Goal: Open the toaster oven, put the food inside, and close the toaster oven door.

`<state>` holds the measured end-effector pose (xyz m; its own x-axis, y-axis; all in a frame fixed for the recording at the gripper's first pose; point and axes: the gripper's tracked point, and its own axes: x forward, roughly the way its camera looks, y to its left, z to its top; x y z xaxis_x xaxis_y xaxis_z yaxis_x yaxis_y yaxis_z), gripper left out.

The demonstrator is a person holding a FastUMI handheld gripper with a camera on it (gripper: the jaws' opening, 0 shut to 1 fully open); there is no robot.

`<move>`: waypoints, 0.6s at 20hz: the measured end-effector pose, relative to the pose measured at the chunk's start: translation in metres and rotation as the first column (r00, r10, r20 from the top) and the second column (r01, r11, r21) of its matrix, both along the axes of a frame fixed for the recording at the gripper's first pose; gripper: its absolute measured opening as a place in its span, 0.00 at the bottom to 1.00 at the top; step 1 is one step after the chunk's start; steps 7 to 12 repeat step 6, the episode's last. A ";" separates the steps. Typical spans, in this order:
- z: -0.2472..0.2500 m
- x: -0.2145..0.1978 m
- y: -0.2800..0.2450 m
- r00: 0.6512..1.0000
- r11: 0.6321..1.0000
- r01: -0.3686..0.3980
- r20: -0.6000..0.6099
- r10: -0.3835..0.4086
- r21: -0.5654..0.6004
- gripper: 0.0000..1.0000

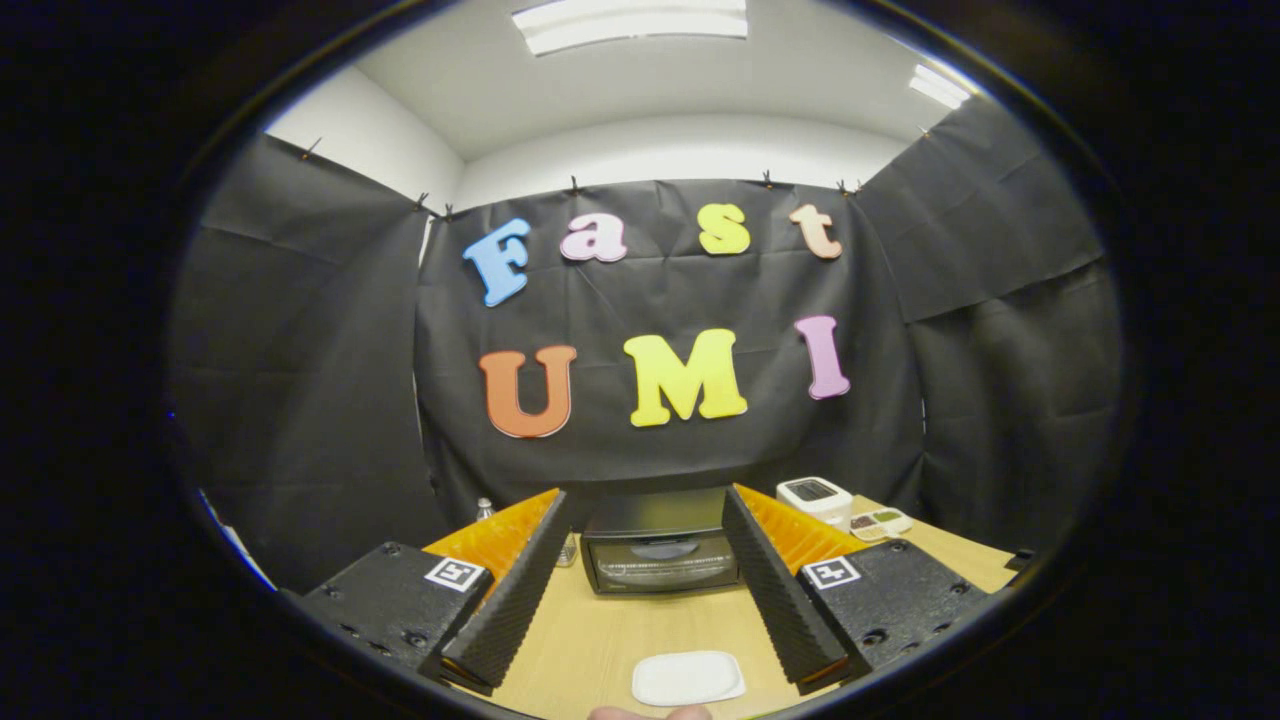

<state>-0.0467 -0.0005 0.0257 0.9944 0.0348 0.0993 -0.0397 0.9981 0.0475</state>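
Observation:
A black toaster oven (660,545) stands at the far side of the wooden table (600,640), its glass door closed, seen beyond and between my fingers. A white plate (688,677) lies on the table close to me, between and below the fingertips; I cannot make out food on it. My gripper (645,505) is open wide, held above the table with nothing between its fingers.
A small white appliance (814,496) and a little tray of compartments (880,522) sit to the right of the oven. A small bottle (485,509) stands left of the oven, behind the left finger. Fingertips of a hand (650,712) show near the plate.

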 end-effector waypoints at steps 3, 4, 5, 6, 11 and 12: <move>0.004 -0.002 0.001 1.000 1.000 -0.006 0.021 0.006 0.003 1.00; 0.003 -0.002 0.002 1.000 1.000 -0.008 0.019 0.008 0.000 1.00; 0.002 -0.001 0.003 1.000 1.000 -0.012 0.015 0.012 0.000 1.00; 0.002 -0.001 0.004 1.000 1.000 -0.016 0.013 0.015 0.005 1.00; 0.002 -0.001 0.004 1.000 1.000 -0.016 0.013 0.015 0.005 1.00; 0.002 -0.001 0.004 1.000 1.000 -0.016 0.013 0.015 0.005 1.00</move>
